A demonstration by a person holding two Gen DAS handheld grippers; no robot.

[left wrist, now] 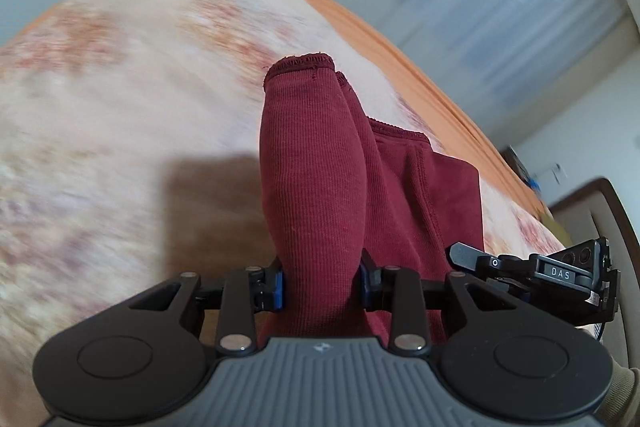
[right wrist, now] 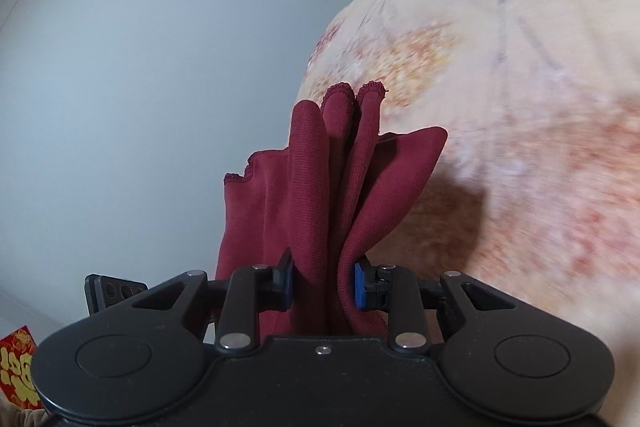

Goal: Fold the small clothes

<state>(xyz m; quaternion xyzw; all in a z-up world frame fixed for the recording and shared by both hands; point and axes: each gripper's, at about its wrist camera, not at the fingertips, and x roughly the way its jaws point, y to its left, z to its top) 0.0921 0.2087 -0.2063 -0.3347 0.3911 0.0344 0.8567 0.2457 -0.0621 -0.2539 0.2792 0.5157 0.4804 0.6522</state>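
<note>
A dark red ribbed knit garment (left wrist: 316, 167) is held up above a cream and pink floral bedspread (left wrist: 120, 87). My left gripper (left wrist: 322, 285) is shut on one bunched edge of it; the cloth rises in a roll between the blue pads. My right gripper (right wrist: 324, 285) is shut on another bunched edge of the same garment (right wrist: 320, 187), with several folds standing up and a flap hanging right. The right gripper's body shows at the right edge of the left wrist view (left wrist: 560, 275). The garment's lower part is hidden by the grippers.
The bedspread (right wrist: 520, 107) has an orange border (left wrist: 420, 67). Sheer curtains over a window (left wrist: 500, 7) stand beyond the bed. A pale wall (right wrist: 140, 67) fills the left of the right wrist view, with a red and gold decoration (right wrist: 18, 367) at the lower left.
</note>
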